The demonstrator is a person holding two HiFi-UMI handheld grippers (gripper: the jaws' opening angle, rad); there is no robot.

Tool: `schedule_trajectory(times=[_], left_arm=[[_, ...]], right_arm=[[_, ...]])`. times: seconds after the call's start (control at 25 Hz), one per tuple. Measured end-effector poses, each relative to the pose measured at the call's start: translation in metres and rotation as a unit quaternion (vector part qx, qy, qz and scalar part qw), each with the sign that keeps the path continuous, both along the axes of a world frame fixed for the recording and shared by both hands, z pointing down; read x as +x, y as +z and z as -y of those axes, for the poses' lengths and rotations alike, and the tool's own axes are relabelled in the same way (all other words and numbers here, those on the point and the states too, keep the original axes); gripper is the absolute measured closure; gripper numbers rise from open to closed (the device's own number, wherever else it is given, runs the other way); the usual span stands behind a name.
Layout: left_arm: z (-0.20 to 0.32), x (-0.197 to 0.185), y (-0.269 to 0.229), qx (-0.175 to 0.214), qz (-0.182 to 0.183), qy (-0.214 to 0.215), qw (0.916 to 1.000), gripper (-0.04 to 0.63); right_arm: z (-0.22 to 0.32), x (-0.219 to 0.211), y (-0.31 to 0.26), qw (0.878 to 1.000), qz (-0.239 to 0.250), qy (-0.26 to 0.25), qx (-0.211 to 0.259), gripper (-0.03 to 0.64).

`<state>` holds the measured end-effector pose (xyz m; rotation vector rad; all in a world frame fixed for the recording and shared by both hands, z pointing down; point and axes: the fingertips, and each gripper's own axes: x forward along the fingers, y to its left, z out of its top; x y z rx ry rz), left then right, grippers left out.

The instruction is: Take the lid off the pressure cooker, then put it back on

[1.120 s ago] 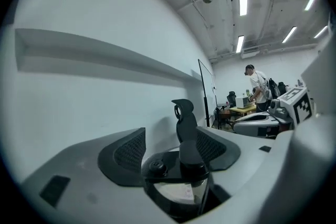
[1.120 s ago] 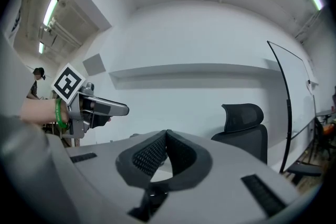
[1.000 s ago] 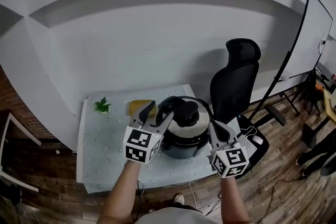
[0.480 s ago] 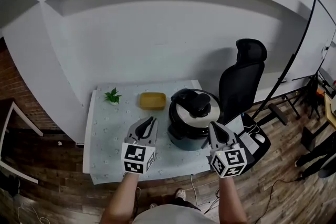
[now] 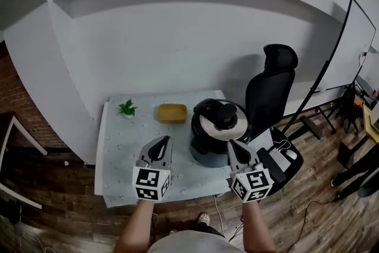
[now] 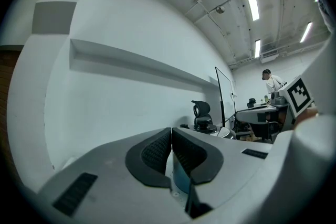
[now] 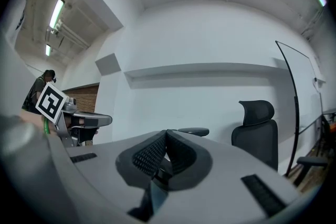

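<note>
The pressure cooker [image 5: 208, 140] stands on the right part of the table [image 5: 118, 151], its pale lid [image 5: 220, 126] with a black knob [image 5: 225, 117] seated on top. My left gripper [image 5: 162, 140] hovers over the table to the cooker's left, clear of it. Its jaws have just been closing and now meet with nothing between them, as the left gripper view [image 6: 171, 131] also shows. My right gripper [image 5: 232, 146] hangs just in front of the cooker's right side, apart from it. It is shut and empty, which the right gripper view [image 7: 166, 135] confirms.
A small green plant [image 5: 127, 108] and a yellow dish [image 5: 172, 112] sit at the table's far side. A black office chair [image 5: 269, 95] stands close to the table's right edge, with a whiteboard [image 5: 349, 44] beyond it. The wall runs behind the table.
Both grippers have drawn back from the cooker toward the table's near edge. The left jaws, open beside the lid a second ago, have closed on nothing. The lid has stayed on the cooker.
</note>
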<state>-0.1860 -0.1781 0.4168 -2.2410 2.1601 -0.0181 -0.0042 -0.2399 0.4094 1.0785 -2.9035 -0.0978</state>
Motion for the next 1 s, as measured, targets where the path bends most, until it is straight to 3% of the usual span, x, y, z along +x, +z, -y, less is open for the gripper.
schedule_trajectory(times=[1.0], left_arm=[[-0.018,0.008,-0.007,0.004,0.006,0.015,0.9999,0.577]], right_arm=[[-0.025,-0.004,-0.007,1.0,0.004,-0.01,0.006,0.617]])
